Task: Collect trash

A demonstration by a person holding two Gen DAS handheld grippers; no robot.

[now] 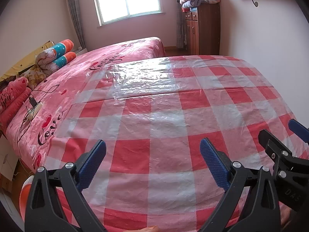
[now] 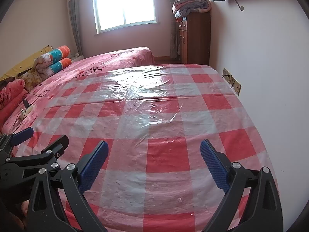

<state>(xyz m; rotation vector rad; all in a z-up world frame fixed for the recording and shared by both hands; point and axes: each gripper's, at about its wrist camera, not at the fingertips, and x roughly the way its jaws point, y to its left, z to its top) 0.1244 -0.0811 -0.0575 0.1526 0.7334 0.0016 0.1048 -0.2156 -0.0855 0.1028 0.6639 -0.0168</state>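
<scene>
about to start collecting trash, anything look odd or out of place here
No trash shows on the checked tablecloth. The one oddity is a power strip with a charger and loose cables lying on the pink bed. Both tongs are open and hold nothing.

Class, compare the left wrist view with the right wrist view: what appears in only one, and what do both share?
Only the left wrist view shows a fingertip at its bottom edge. Only the right wrist view shows the wall socket. Both show the checked tablecloth, the bed, the window, the cabinet, and both open grippers: left gripper, right gripper.
</scene>
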